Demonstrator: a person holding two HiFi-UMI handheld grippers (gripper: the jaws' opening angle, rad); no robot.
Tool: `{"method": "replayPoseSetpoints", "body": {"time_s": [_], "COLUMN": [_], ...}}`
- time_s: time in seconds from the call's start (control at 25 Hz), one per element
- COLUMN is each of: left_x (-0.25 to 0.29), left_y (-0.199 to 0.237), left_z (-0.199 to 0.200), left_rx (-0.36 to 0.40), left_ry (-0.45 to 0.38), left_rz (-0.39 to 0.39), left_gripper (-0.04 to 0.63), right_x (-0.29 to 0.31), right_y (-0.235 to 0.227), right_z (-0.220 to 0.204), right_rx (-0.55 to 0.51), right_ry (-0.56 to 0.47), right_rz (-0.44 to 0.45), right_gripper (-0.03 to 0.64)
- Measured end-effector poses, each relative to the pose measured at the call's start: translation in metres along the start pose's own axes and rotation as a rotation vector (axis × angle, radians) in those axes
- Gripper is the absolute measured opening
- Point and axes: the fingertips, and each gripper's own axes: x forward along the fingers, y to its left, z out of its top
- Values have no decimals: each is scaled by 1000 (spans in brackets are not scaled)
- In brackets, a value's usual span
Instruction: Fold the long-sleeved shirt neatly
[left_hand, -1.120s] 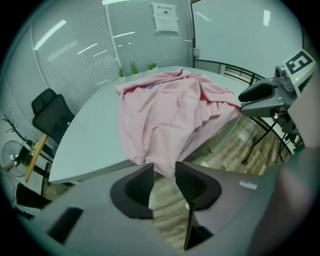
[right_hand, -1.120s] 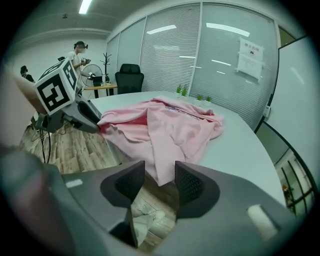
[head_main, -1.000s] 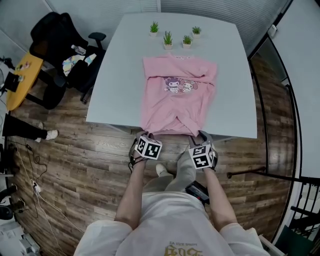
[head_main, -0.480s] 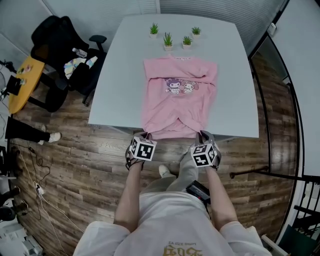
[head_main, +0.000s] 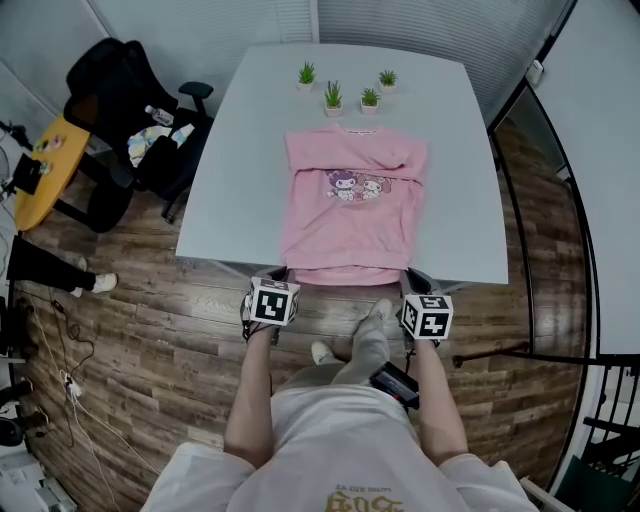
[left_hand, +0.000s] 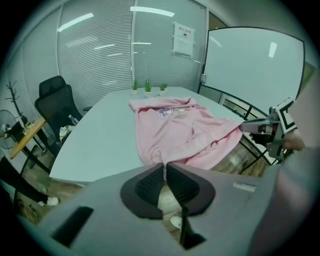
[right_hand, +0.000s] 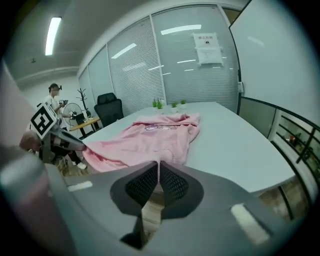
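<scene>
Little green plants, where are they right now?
In the head view, the four potted plants stand at the far end of the table, near its middle, just beyond the collar of the pink shirt.

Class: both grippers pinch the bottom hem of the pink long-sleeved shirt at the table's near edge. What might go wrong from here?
1. The left gripper and right gripper, jaws just closed, pinch only a thin edge of the pink long-sleeved shirt; it might slip out when lifted.
2. Four small green potted plants stand just beyond the shirt's far end; a long forward fold may knock them.
</scene>
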Motion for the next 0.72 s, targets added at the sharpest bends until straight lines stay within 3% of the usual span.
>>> {"method": "replayPoseSetpoints", "body": {"time_s": [0.72], "left_x": [-84], "left_y": [8], "left_z": [89], "left_rx": [-131], "left_ry": [-247], "left_rz": [-66], "left_gripper": [26], "right_x": [-77], "right_y": [-3], "right_z": [87], "right_rx": [108], "right_ry": [-222], "right_rz": [77], "right_gripper": [24]}}
